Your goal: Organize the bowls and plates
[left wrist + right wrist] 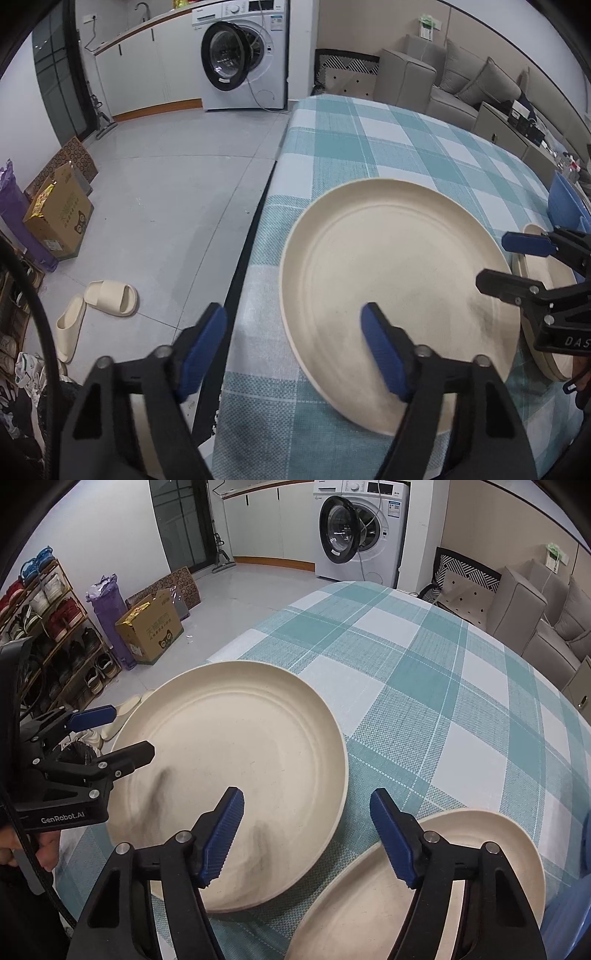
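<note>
Both my grippers hang open and empty, the left gripper (293, 332) straddling the near rim of the large cream plate (399, 295) on the checked tablecloth (424, 686), the right gripper (306, 816) bridging it and the smaller plate (369, 904), probably to stack them.

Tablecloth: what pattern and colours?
Teal and white plaid tablecloth, clearest in the right wrist view.

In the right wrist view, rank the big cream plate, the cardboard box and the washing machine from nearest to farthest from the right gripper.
From the right gripper:
1. Large round cream plate, just ahead, under its left finger.
2. Brown cardboard box, on the floor, far left.
3. White washing machine, against the back wall.
</note>
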`<state>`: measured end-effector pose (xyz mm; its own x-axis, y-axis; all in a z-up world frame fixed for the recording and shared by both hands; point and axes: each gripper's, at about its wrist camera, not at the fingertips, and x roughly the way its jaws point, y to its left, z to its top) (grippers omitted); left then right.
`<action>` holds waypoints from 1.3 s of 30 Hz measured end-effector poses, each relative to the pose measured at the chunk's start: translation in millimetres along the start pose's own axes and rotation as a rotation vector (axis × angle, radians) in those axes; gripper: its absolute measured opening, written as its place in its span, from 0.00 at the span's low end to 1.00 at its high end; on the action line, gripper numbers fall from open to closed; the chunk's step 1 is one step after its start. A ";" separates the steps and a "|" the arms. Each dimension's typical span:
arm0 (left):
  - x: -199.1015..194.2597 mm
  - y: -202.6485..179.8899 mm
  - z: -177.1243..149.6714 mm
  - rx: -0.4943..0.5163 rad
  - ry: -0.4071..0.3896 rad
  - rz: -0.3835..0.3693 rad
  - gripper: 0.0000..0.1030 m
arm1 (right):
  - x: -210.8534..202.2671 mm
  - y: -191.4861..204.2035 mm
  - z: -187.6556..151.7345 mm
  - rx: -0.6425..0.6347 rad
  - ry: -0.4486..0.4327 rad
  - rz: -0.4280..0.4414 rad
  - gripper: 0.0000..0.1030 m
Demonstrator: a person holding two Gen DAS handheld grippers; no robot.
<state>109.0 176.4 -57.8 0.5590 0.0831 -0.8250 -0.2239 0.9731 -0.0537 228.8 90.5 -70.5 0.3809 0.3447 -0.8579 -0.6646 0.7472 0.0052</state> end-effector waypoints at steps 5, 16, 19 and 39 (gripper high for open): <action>2.2 -2.5 -1.2 0.019 0.014 0.019 0.50 | 1.9 1.0 -1.9 0.001 0.006 -0.009 0.55; -0.3 -11.4 -4.6 0.093 0.004 0.027 0.31 | 0.6 6.1 -7.2 -0.024 0.013 -0.076 0.35; -1.6 -13.0 -4.5 0.103 -0.001 0.034 0.30 | 0.1 5.8 -9.1 -0.030 0.007 -0.085 0.32; -15.1 -11.0 -1.3 0.089 -0.040 0.041 0.26 | -5.1 6.6 -14.3 -0.029 -0.020 -0.109 0.22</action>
<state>101.9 164.2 -45.4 0.5828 0.1299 -0.8022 -0.1762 0.9839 0.0313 213.3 85.6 -73.4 0.4646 0.2743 -0.8420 -0.6366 0.7644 -0.1022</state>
